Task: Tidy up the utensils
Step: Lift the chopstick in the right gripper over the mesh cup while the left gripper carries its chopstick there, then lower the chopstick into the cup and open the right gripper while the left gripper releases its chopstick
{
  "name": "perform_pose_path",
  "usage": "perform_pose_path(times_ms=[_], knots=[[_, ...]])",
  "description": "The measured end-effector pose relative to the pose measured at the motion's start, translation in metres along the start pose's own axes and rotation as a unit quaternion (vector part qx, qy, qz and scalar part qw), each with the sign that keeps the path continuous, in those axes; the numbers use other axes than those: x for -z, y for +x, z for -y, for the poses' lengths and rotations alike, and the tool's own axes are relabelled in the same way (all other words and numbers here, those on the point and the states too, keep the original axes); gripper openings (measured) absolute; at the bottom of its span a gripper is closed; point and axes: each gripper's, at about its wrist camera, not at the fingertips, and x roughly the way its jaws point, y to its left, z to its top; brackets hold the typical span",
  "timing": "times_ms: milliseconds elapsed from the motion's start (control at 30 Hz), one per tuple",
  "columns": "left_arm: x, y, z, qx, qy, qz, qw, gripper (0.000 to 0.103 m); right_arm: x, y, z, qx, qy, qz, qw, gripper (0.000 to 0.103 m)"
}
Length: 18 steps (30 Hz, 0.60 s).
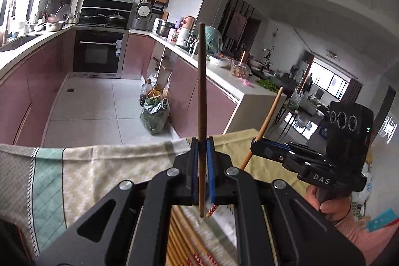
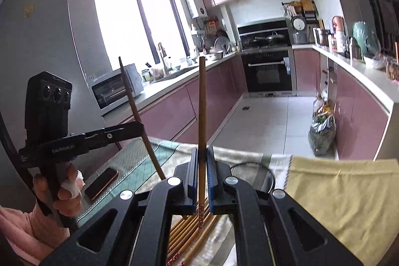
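Note:
My left gripper (image 1: 202, 145) is shut on a dark brown chopstick (image 1: 202, 81) that stands upright between its blue pads. In the right wrist view the left gripper (image 2: 141, 127) shows at the left, with the dark chopstick (image 2: 132, 96) leaning through it. A pale bamboo chopstick (image 2: 202, 104) with a patterned end stands upright in my right gripper (image 2: 202, 153), which is shut on it. In the left wrist view the right gripper (image 1: 255, 142) holds that bamboo chopstick (image 1: 270, 111) at a slant. Several more chopsticks (image 2: 189, 228) lie in a pile on the cloth below both grippers.
A patterned cloth (image 1: 99, 166) covers the table, with a yellow cloth (image 2: 336, 191) to the right. A phone (image 2: 102, 183) lies at the left and a round mesh item (image 2: 251, 173) sits behind the grippers. Beyond are pink kitchen cabinets, an oven and bags on the floor (image 2: 321, 131).

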Motion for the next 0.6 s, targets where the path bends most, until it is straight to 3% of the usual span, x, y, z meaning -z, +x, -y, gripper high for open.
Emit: perform_pose_path(times_ms=[233, 333, 467, 600], knots=[[-0.035, 0.025, 0.014, 0.012, 0.0, 0.023, 0.9997, 0.007, -0.038, -0.003, 0.014, 0.03, -0.02, 0.04, 0.999, 0.005], [-0.041, 0.042, 0.021, -0.007, 0.02, 0.024, 0.9995, 0.007, -0.046, 0.004, 0.024, 0.045, -0.021, 0.042, 0.998, 0.005], [-0.036, 0.071, 0.027, -0.021, 0.037, -0.009, 0.9991, 0.007, -0.045, 0.02, 0.036, 0.057, -0.018, 0.015, 0.998, 0.005], [-0.019, 0.101, 0.026, -0.025, 0.045, -0.061, 0.9968, 0.007, -0.033, 0.046, 0.044, 0.06, -0.016, -0.041, 0.997, 0.005]])
